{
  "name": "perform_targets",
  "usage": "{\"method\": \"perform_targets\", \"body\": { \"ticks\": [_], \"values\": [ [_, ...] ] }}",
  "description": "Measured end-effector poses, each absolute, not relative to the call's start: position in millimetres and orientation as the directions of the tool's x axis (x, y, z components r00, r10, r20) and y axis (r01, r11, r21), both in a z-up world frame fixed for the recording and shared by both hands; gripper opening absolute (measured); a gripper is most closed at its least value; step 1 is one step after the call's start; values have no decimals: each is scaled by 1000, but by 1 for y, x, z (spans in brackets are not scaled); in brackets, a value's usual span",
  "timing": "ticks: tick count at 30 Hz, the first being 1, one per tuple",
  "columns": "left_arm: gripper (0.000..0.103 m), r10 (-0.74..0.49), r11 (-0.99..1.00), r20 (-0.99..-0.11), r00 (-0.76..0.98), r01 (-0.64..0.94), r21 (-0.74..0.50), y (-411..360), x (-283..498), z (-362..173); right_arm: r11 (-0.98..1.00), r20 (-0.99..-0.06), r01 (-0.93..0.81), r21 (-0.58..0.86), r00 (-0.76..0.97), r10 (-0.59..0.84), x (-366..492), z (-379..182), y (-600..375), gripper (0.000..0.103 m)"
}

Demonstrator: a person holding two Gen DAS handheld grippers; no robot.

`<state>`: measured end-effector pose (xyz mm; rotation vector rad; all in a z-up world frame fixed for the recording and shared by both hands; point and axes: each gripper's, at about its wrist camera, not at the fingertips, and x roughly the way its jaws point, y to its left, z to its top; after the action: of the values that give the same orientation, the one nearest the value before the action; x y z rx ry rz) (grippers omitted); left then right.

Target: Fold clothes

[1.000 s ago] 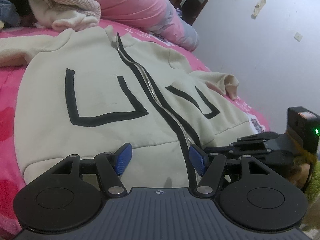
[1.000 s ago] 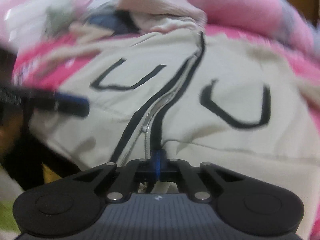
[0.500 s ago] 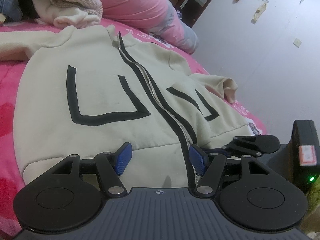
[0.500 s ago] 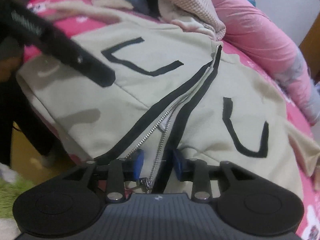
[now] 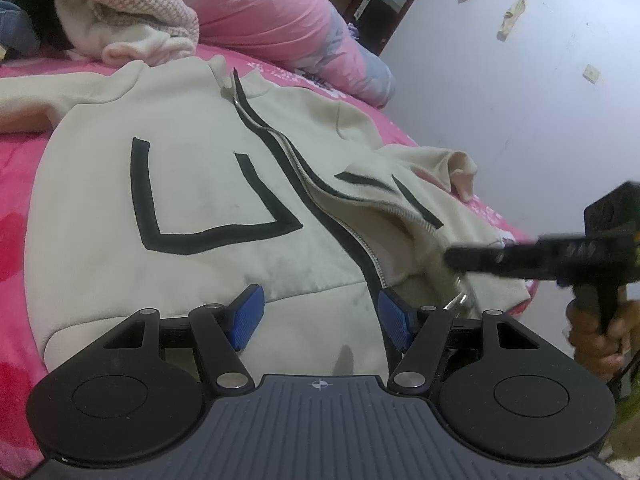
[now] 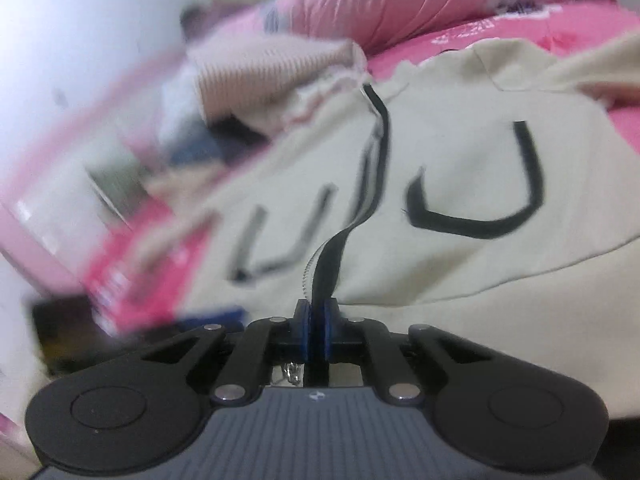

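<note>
The left tongs stand open over the hem of the cream jacket, which lies on the pink bed. To their right, the right tongs grip the lifted zipper edge; a hand holds the grip.

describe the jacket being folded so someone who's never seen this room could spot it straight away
On the pink bed, in front of the heap of clothes and the long pink pillow, a cream zip-up jacket lies spread front-up. Only it has black outlined pockets and a black-edged zipper, whose lower edge the right gripper pinches.
</note>
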<state>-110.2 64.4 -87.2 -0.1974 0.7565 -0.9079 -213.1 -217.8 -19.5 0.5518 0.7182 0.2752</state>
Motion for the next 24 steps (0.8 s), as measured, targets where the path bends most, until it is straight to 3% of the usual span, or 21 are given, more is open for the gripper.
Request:
{"method": "perform_targets", "body": {
  "ticks": [5,11,12,13,15,24],
  "values": [
    [63,-762,625,-521,384,646,-438,63,-112,-85,844,-567,-104,527,696,440,-197,-35,-199,7],
    [64,-739,641,-537,407,670,-374,57,-119,-78,932,-630,-174,318,696,345,-195,-53,-164,14],
    [64,-740,636,-533,411,685,-355,56,-122,-75,935,-633,-185,303,694,342,-197,-49,-163,21],
    [64,-742,631,-527,415,699,-337,54,-124,-72,936,-630,-185,300,698,340,-199,-44,-166,36],
    [64,-751,614,-511,418,727,-307,50,-127,-64,932,-611,-167,321,716,338,-200,-31,-180,51],
    [64,-841,441,-447,304,864,-244,-1,-134,-52,899,-533,-59,433,788,308,-171,28,-246,50]
  ]
}}
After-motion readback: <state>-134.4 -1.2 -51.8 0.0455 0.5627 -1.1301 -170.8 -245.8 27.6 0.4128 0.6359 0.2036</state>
